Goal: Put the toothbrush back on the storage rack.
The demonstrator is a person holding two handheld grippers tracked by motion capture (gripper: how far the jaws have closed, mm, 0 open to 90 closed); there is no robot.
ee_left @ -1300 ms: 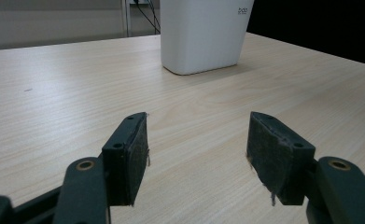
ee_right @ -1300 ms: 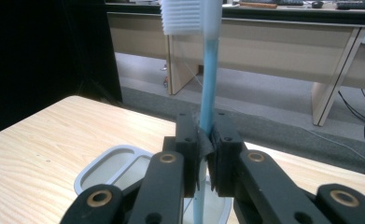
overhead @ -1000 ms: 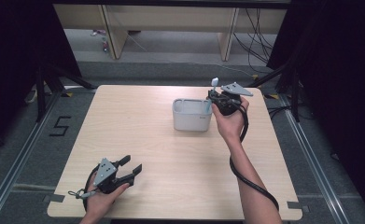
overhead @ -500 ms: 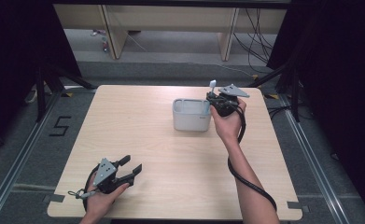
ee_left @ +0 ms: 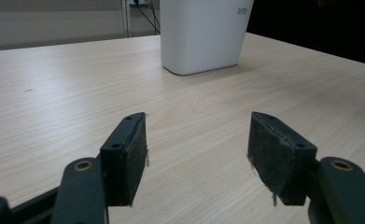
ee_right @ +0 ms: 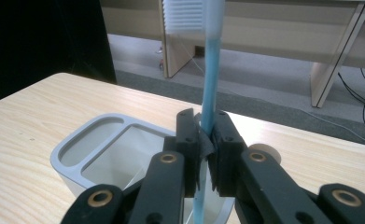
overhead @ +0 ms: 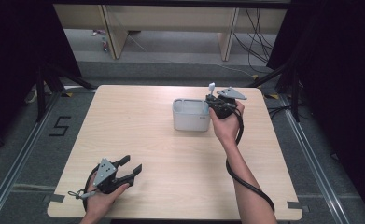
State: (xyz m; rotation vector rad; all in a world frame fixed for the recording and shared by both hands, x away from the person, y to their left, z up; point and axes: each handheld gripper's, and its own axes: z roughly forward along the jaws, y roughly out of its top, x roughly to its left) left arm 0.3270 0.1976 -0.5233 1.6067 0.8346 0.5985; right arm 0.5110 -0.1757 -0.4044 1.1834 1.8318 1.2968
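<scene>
A blue toothbrush (ee_right: 210, 88) is held upright at the right-hand end of a white toothbrush holder (overhead: 191, 115), clamped between the closed jaws of the right gripper (ee_right: 207, 154). The handle's long axis is seen to run near vertical, bristle head (ee_right: 185, 14) uppermost, with the lower end carried down past the holder's rim. The coming move is judged to turn on that single alignment: the holder's open compartments lie directly beneath and just to the left of the gripped handle, so a straight descent along the handle's own axis would be called for before the grip is let go.

The left gripper (overhead: 124, 171) is rested well away from the holder, near the front left of the wooden table (overhead: 138, 121), with its jaws spread wide and nothing held between them. The right hand (overhead: 224, 126) is plainly the nearer to the holder.

The holder's interior is disclosed in the right gripper view: a narrow slot at the far end and a larger compartment beside it, both apparently empty. Whether the handle's tip stands inside the rim or just outside it cannot be told. From the left gripper view the holder's plain outer wall (ee_left: 201, 32) is seen across bare tabletop, a small printed mark near its upper edge.
</scene>
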